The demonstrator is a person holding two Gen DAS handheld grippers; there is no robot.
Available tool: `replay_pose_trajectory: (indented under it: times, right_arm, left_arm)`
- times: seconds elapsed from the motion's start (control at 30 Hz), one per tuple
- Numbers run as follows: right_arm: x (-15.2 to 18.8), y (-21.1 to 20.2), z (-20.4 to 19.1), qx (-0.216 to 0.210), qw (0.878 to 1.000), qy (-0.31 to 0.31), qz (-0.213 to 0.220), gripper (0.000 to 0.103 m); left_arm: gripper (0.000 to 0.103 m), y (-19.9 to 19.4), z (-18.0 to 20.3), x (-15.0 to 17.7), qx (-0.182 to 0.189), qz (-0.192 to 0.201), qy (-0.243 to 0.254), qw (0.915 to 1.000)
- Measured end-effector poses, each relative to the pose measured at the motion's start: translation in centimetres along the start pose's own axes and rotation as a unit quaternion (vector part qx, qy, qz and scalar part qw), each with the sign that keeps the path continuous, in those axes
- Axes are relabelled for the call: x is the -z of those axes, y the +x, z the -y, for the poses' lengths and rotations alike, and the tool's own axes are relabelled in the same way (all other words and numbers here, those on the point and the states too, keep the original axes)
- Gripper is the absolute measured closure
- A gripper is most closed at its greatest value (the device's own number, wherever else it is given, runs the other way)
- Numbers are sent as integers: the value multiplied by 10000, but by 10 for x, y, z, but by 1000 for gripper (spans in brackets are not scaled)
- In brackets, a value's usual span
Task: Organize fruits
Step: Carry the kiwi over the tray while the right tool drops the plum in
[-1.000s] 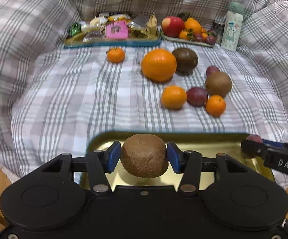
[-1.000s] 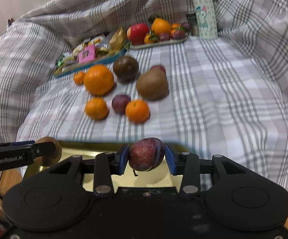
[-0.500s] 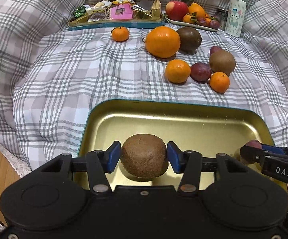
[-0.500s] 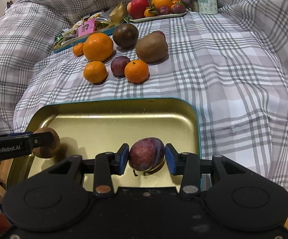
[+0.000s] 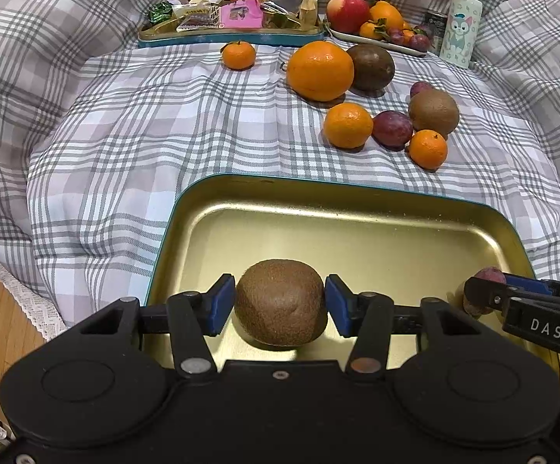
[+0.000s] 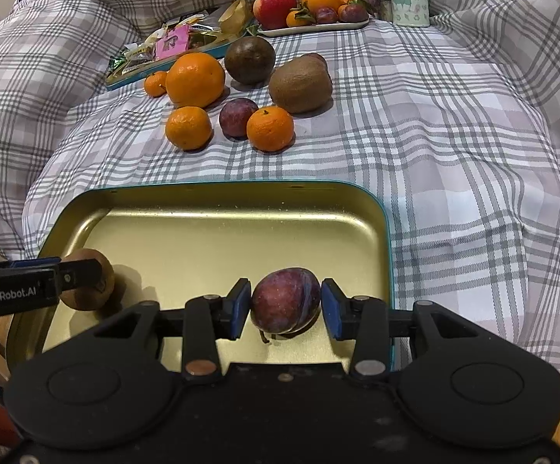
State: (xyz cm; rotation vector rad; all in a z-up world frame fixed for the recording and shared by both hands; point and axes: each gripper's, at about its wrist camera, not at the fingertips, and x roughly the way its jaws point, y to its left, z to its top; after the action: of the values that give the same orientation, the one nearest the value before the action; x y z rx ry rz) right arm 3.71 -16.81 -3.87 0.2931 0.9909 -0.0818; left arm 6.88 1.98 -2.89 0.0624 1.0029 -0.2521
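Snack tray (image 5: 202,36) (w/ wrappers), cartoon bottle (image 5: 461,23), plaid cloth (image 5: 125,135)

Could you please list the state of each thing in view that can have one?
left gripper: shut on the kiwi, low over the gold tray
right gripper: shut on the plum, over the same tray
gold tray: no loose fruit in it
snack tray: full of packets
white plate: piled with fruit
bottle: upright, capped

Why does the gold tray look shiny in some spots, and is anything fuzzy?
Left wrist view: light glares in a bright band along the gold tray's far wall; the kiwi looks sharp. Right wrist view: same glare, and the plum casts a small dark shadow. Nothing looks blurred; the edges curve from the fisheye lens.
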Motion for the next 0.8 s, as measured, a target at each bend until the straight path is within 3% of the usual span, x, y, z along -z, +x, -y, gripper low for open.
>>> replay_pose_trajectory:
  times: [0.33,0.8]
  right_arm:
    - [-4,-8,-2,-37,9997,-18,220,61]
    - [-2,-21,-3,-87,9993,-23,365,61]
  left_arm:
    - [52,-21,8,-2,-100,538,277,9981]
    - [52,-23,7,3,-29,302,43,9995]
